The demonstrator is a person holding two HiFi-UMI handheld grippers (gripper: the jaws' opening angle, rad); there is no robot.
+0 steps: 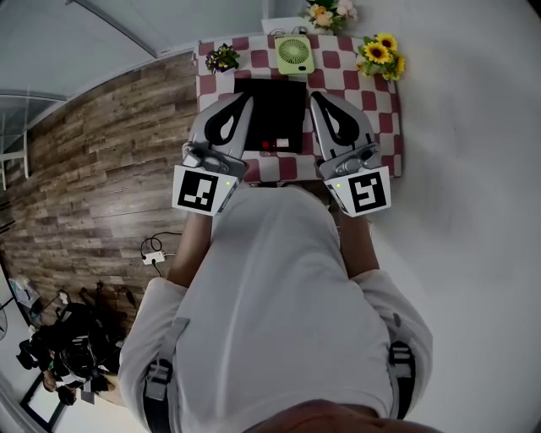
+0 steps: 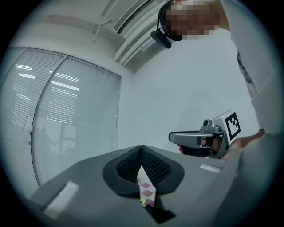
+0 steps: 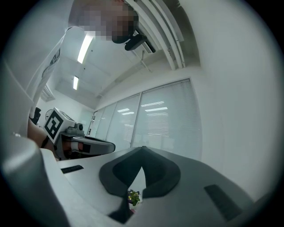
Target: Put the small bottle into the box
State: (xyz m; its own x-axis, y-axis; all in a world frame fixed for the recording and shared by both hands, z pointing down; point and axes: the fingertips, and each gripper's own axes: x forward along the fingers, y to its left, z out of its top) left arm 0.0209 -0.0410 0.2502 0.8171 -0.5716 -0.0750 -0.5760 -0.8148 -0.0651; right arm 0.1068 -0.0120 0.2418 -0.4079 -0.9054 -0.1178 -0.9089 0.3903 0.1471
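Note:
A black box (image 1: pixel 269 106) lies open on the red-and-white checked table (image 1: pixel 385 110). At its near edge sit a small red thing (image 1: pixel 269 145) and a white one (image 1: pixel 283 143), too small to identify as the bottle. My left gripper (image 1: pixel 247 98) hovers over the box's left edge and my right gripper (image 1: pixel 314 96) over its right edge. Both are shut with nothing between the jaws. In the left gripper view the pads of the left gripper (image 2: pixel 141 149) meet, and checked cloth shows below them. The right gripper (image 3: pixel 143 149) looks the same in its own view.
A green fan (image 1: pixel 294 53) stands at the table's far edge, between a small plant (image 1: pixel 222 57) and sunflowers (image 1: pixel 380 52). More flowers (image 1: pixel 325 13) sit behind. On the wood floor at left lie a white power strip (image 1: pixel 154 256) and dark equipment (image 1: pixel 68 347).

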